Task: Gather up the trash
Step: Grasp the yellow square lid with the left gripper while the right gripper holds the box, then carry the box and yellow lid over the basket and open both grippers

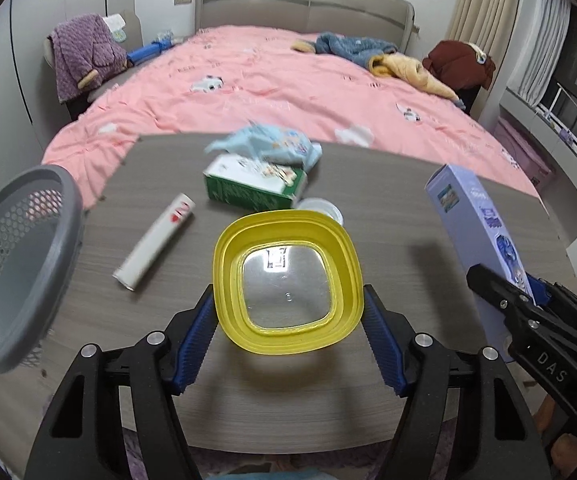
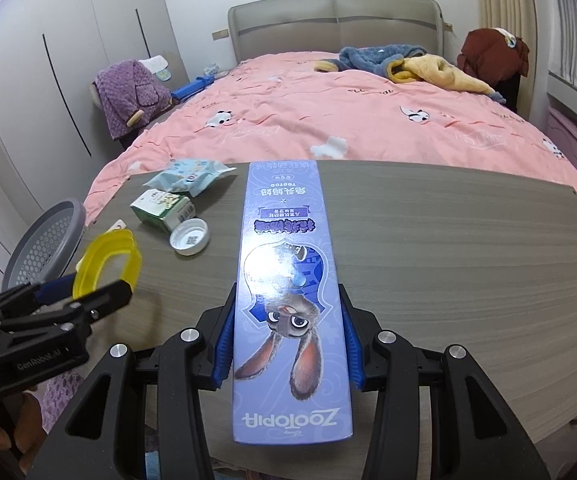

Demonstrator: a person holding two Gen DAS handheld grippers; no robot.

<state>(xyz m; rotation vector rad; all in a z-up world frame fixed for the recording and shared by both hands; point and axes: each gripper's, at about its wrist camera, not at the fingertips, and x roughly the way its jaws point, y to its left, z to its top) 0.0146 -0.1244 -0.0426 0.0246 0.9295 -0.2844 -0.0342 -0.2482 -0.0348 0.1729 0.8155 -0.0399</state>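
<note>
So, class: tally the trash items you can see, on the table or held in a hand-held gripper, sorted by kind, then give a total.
Boxes: 2, purple box, green carton
Lids: 2, yellow lid, white cap
Wrappers: 1, blue wrapper
Tubes: 1, white tube
Total: 6

A pink-quilted bed (image 2: 328, 116) with a grey padded headboard (image 2: 336, 24) stands beyond the wood-grain table (image 2: 468, 264), white wardrobes (image 2: 48, 60) leftward.
</note>
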